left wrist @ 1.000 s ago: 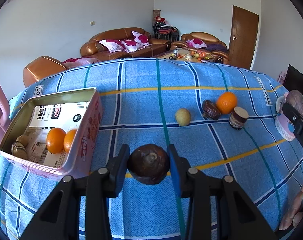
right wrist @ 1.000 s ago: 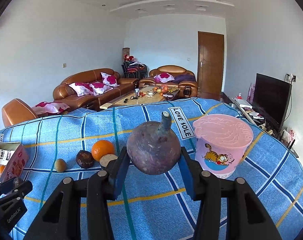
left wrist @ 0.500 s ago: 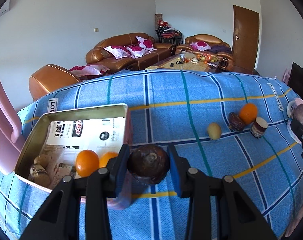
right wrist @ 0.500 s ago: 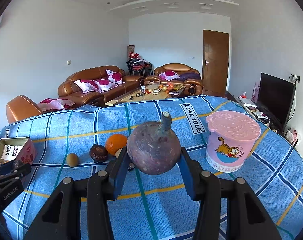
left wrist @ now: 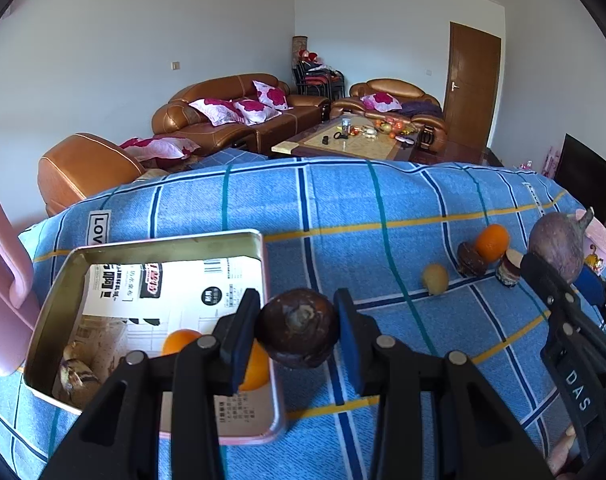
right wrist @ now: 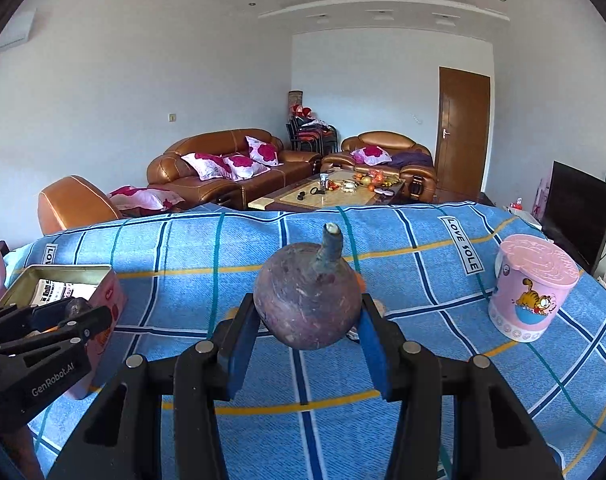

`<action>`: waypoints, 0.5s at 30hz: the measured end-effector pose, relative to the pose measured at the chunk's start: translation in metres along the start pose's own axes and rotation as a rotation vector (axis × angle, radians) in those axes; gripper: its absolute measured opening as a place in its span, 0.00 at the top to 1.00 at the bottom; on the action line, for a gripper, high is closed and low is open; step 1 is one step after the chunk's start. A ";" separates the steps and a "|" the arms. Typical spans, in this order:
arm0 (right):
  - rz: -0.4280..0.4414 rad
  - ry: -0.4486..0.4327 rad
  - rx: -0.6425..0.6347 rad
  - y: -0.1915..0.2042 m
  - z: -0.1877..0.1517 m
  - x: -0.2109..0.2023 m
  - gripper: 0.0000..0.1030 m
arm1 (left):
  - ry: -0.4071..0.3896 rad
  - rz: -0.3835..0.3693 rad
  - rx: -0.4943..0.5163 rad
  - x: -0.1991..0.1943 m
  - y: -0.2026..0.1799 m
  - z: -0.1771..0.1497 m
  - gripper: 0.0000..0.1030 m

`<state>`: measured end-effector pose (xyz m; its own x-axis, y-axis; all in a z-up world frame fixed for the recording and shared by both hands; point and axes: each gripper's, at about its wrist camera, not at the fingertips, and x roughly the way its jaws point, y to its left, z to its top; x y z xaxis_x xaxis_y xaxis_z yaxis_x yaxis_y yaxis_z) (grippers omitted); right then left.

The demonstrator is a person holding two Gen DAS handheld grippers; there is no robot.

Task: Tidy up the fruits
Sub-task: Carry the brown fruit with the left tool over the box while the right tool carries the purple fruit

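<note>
My left gripper [left wrist: 298,334] is shut on a dark brown round fruit [left wrist: 297,333] and holds it above the right rim of the open pink tin [left wrist: 167,245]. The tin holds two oranges [left wrist: 179,340] and some brown fruit [left wrist: 77,374] on printed paper. My right gripper [right wrist: 307,326] is shut on a large purple fruit with a stem [right wrist: 307,304], held above the blue checked cloth [right wrist: 423,360]; it also shows in the left wrist view [left wrist: 557,244]. On the cloth lie an orange [left wrist: 491,241], a dark fruit [left wrist: 471,260], a yellow-green fruit [left wrist: 435,279] and a cut piece [left wrist: 510,274].
A pink lidded cup with a cartoon cat [right wrist: 533,292] stands at the right of the cloth. A pink chair [left wrist: 1,280] is at the far left edge. Sofas and a coffee table lie beyond the table's far edge.
My left gripper has carried the dark fruit leftward to the tin's right rim. My right gripper has moved left with the purple fruit, so the tin now shows in its view.
</note>
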<state>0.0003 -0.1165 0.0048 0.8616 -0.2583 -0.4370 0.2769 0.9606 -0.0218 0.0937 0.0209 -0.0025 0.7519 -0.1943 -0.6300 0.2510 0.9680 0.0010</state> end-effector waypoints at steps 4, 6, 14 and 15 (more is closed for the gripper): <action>0.031 0.000 -0.008 0.021 0.002 0.004 0.50 | -0.001 0.028 -0.038 -0.002 0.026 0.006 0.61; 0.051 0.001 -0.013 0.032 0.003 0.005 0.50 | -0.007 0.085 -0.025 -0.001 0.037 0.006 0.61; 0.141 0.001 -0.027 0.086 0.010 0.010 0.50 | 0.029 0.179 -0.055 0.010 0.083 0.003 0.61; 0.153 0.003 -0.030 0.094 0.011 0.011 0.50 | 0.030 0.190 -0.053 0.010 0.087 0.003 0.61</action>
<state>0.0403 -0.0305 0.0076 0.8916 -0.1089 -0.4395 0.1302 0.9913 0.0184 0.1251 0.1026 -0.0068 0.7638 -0.0032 -0.6454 0.0732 0.9940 0.0816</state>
